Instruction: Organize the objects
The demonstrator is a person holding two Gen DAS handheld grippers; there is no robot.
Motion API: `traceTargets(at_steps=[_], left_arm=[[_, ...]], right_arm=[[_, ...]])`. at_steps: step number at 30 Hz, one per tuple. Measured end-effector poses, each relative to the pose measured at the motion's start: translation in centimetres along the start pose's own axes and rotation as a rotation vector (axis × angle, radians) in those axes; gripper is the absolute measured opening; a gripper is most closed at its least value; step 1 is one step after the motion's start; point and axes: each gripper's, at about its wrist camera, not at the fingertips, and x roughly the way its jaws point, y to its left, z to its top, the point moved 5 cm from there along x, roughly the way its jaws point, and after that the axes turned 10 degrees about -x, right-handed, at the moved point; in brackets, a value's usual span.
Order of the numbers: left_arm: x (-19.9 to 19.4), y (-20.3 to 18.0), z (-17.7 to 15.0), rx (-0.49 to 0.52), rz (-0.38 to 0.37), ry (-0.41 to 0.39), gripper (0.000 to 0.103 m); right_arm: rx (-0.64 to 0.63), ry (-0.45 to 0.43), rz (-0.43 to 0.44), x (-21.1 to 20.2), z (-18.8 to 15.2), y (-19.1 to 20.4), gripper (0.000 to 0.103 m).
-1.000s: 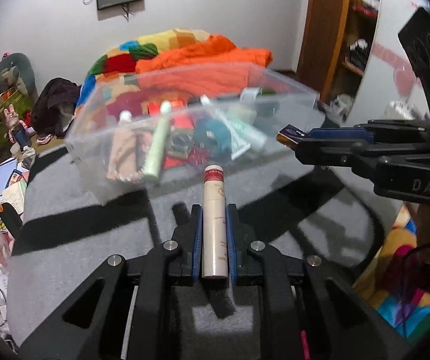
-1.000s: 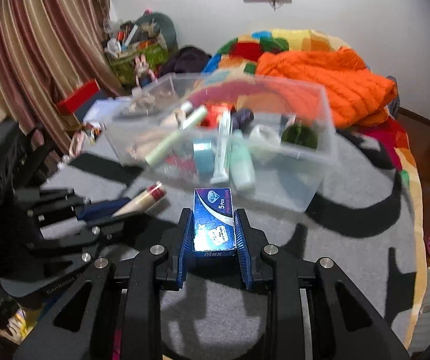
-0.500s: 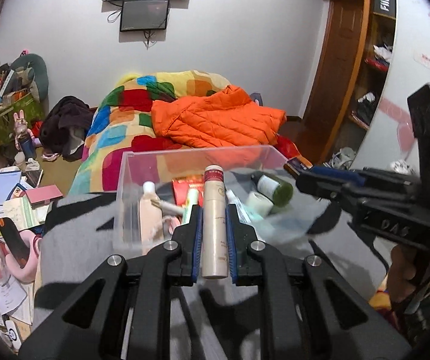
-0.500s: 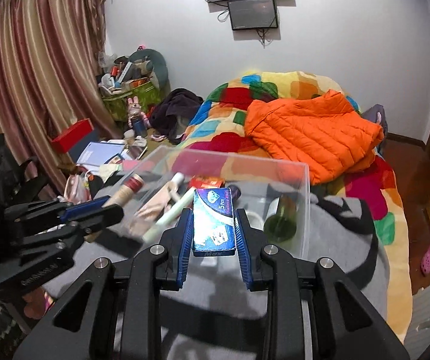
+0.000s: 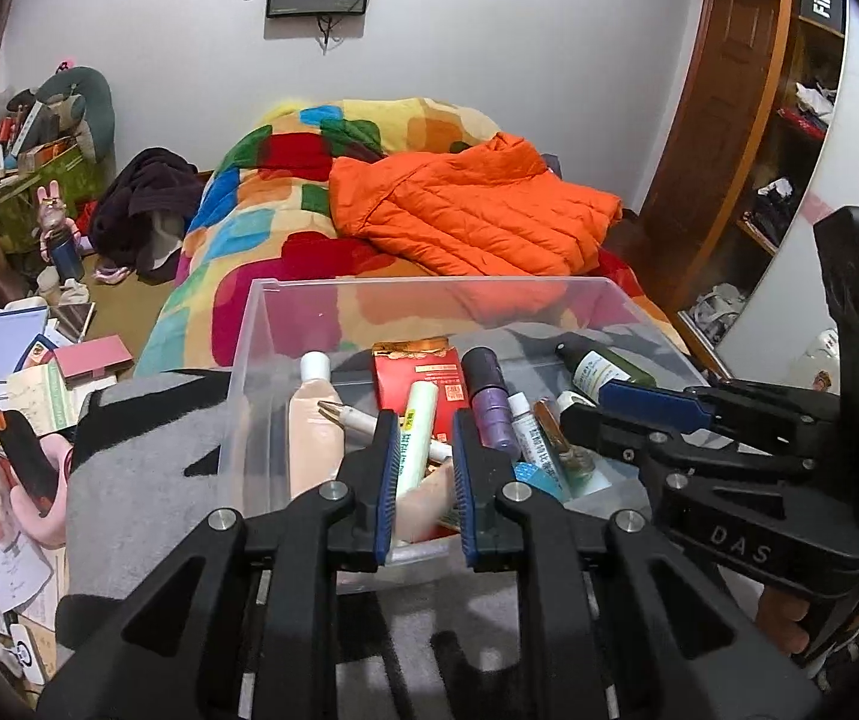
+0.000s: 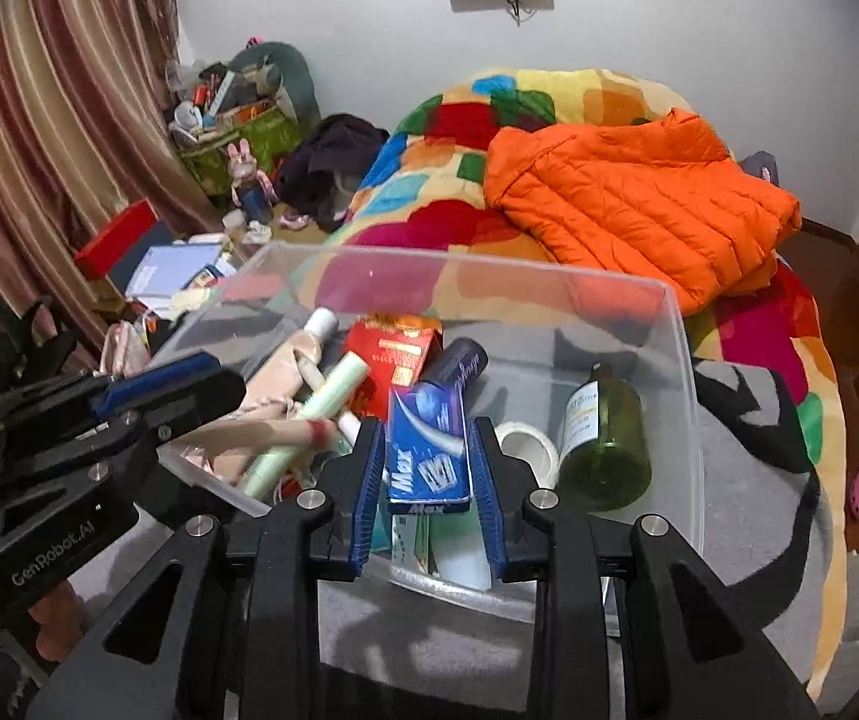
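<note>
The cream tube with the red band, which half a second ago was clamped upright in the left gripper, has been let go. It is now seen only as a motion-blurred shape, low between the left jaws in the left wrist view, and below and just beyond their tips in the right wrist view. The left jaws stand slightly apart with nothing pressed between the pads. Both grippers have also been carried forward, so that the clear plastic bin, well ahead of them a second ago, now lies directly under and ahead of the jaws. The tube's delivery into the bin is therefore judged to be all but done.

The blue box marked "Max" is held lengthwise between the right gripper pads, which appear to be closed on its sides. It hangs over the near part of the bin, so its release is judged to be the step in hand.

Beyond the right jaws a red carton is seen, with a tape roll and a green bottle to their right. The bin rests on a grey blanket.
</note>
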Motion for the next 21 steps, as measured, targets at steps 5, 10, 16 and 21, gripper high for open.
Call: traceTargets(at_steps=[5,10,16,21], left_arm=[[-1.5,-0.2,-0.1,0.005,-0.019,-0.028,0.024],[-3.7,-0.5,-0.8,0.010,-0.033,-0.078,0.051],[-5.4,-0.4,-1.9,-0.010,-0.037,-0.107,0.076],[-6.4,-0.3,-3.4,-0.006,-0.003,-0.141,0.094]], right_arm=[[0.008,-0.034,-0.012,-1.7,0.0,-0.2,0.027],[0.005,-0.076,-0.025,-4.1,-0.4,0.0,0.029],[-0.034,-0.146,-0.107,-7.1,-2.2,0.9,0.068],[-0.029,-0.175,-0.152,-8.7,-3.3,1.0,0.078]])
